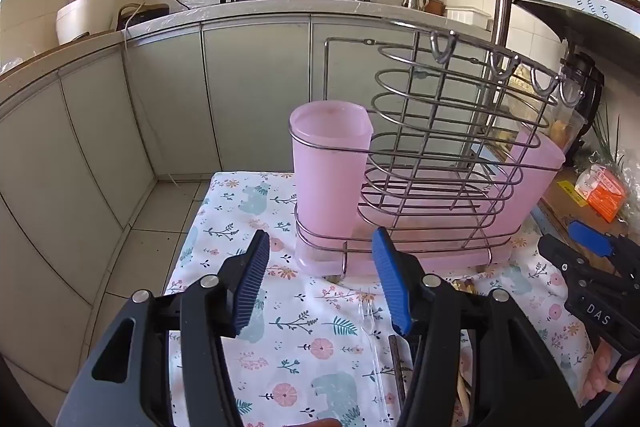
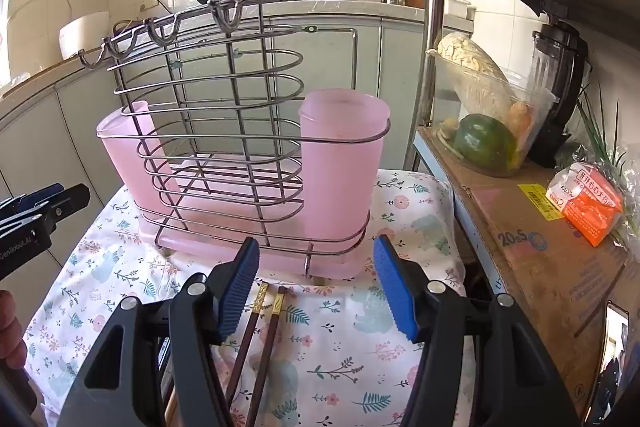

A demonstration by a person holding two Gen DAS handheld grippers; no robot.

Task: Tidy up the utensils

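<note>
Both tongs stand released, nothing between their blue pads: the left gripper point(image 1: 320, 283) and the right gripper point(image 2: 314, 287). The wire utensil rack point(image 2: 224, 131) with its pink cups point(image 2: 340, 163) stands on the far part of the floral cloth point(image 2: 352, 355). Only the right view shows two dark chopsticks point(image 2: 268, 339) lying near, below its jaws; the left view shows just one dark stick's end.

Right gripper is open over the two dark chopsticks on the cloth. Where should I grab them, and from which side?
Judging from the right wrist view, the chopsticks lie nearly parallel, gold-banded ends toward the wire rack. Bring the right gripper down from above, jaws straddling both shafts just behind the gold bands, and close across them. They lie flat on the cloth, so a side approach would likely push them.
</note>
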